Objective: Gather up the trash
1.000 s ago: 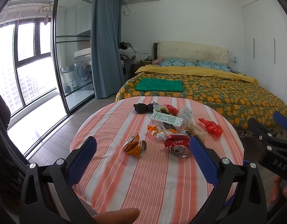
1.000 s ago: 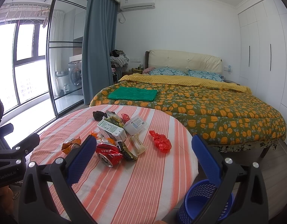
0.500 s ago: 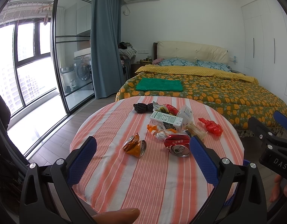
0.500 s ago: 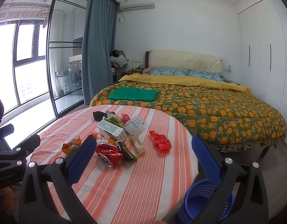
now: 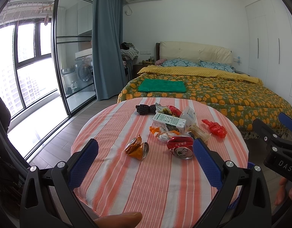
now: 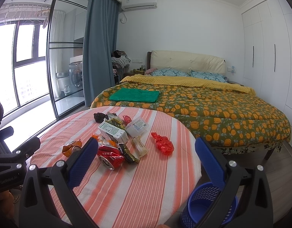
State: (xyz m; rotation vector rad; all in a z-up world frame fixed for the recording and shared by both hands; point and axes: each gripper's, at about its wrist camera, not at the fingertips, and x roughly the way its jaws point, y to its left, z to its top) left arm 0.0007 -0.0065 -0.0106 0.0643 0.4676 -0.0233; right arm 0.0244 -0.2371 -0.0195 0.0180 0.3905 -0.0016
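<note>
Left wrist view: the left hand-held gripper (image 5: 145, 153), fingers wide apart and empty, hovers above a striped round bench (image 5: 155, 180) where trash (image 5: 172, 127) lies clustered.

Right wrist view: the right hand-held gripper (image 6: 146, 153), also spread and empty, faces the same trash; a blue basket (image 6: 206, 207) stands just beside the bench.

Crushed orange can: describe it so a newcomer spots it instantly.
On the round table with the orange-and-white striped cloth, look to the left of the main litter pile. The crushed orange drinks can lies alone there, apart from the crushed red can, its silver top facing the left gripper.
</note>
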